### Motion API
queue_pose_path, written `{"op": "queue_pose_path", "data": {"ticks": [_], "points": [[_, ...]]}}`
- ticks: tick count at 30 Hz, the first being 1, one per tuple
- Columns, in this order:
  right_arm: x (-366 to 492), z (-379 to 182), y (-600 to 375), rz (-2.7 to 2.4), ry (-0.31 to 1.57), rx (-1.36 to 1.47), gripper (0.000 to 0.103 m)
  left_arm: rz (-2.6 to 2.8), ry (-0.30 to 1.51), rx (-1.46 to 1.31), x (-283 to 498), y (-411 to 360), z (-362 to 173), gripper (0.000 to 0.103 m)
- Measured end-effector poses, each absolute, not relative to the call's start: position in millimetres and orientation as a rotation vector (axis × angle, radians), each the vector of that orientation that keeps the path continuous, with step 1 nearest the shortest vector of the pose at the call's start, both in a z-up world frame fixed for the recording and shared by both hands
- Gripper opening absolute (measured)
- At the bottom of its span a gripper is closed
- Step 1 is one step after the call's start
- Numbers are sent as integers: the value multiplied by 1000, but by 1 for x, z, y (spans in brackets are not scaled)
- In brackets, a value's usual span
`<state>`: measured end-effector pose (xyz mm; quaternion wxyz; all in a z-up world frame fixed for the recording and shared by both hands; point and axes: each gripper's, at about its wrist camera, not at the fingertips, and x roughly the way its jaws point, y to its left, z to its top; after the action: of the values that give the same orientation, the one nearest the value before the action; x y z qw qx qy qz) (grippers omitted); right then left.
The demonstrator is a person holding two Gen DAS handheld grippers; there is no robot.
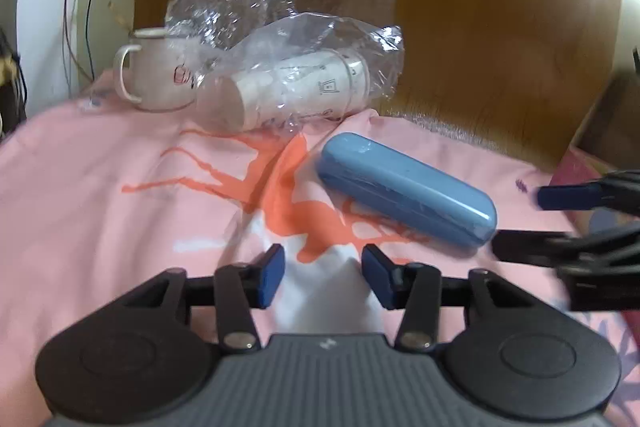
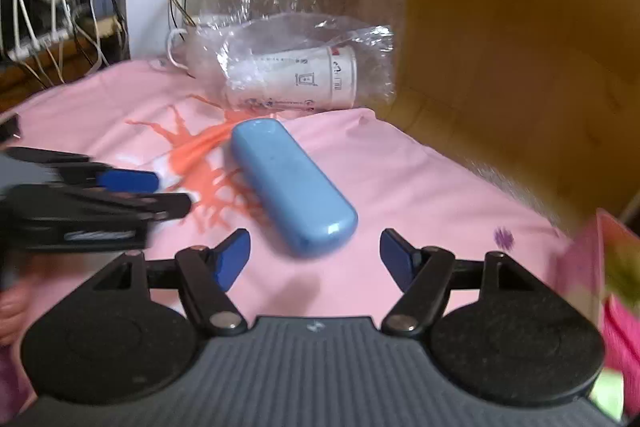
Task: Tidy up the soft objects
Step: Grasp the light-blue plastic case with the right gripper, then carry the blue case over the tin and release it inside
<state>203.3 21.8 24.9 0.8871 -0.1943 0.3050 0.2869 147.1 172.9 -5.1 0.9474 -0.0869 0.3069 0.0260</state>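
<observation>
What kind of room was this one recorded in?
Probably a bedroom: pink printed bedding against a wooden headboard, household clutter on it, a mug, and a tangle of cables beside the bed.

One case (image 1: pixel 406 189), one mug (image 1: pixel 154 75), perhaps two bags (image 1: pixel 280 27).

You see a pink cloth (image 1: pixel 100 167) with an orange branching print and white patches covering the surface. On it lies a glossy light-blue case (image 1: pixel 404 187). Toward the far edge, a clear crinkled plastic bag (image 1: pixel 280 27) wraps a white cup stack (image 1: pixel 304 87) with small dark printed symbols. At the far left corner stands a cream mug (image 1: pixel 156 75) with a red drawing. Both tongs, left (image 1: pixel 323 275) and right (image 2: pixel 316 259), are black with dark-blue pads.
</observation>
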Motion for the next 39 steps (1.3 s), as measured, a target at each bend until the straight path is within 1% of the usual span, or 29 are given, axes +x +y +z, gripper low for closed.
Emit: {"op": "queue_pose_path", "data": {"ticks": [4,7,9,11,15,20,23,26,30,33,37,39], "points": [[234,7,42,603,665,-450,74,25,615,-266,145,189,-4,40],[247,-4,50,621,702,-433,71,20,614,-309,148,201,-6,40],[247,-4,49,623,712,-384,64,12,614,-326,148,204,-6,40],[241,-3,46,618,715,-372,59,9,613,-336,147,204,-6,42],[213,-1,30,614,718,-352,57,-9,613,-353,147,206,-6,46],[141,-2,-15,642,700,-336,57,-93,590,-363,142,201,-3,59],[93,-1,-56,651,676,-325,56,-188,580,-334,139,189,-3,61],[49,-1,-102,629,659,-319,56,-325,588,-267,137,165,-2,61],[-1,-2,-163,605,631,-323,57,-503,650,-214,126,120,0,61],[-29,-2,-201,572,598,-355,57,-651,683,-185,111,68,5,61],[-54,-5,-236,387,540,-446,61,-826,720,-120,98,-16,9,62],[-58,-6,-256,287,522,-406,61,-875,733,-81,91,-51,8,62]]}}
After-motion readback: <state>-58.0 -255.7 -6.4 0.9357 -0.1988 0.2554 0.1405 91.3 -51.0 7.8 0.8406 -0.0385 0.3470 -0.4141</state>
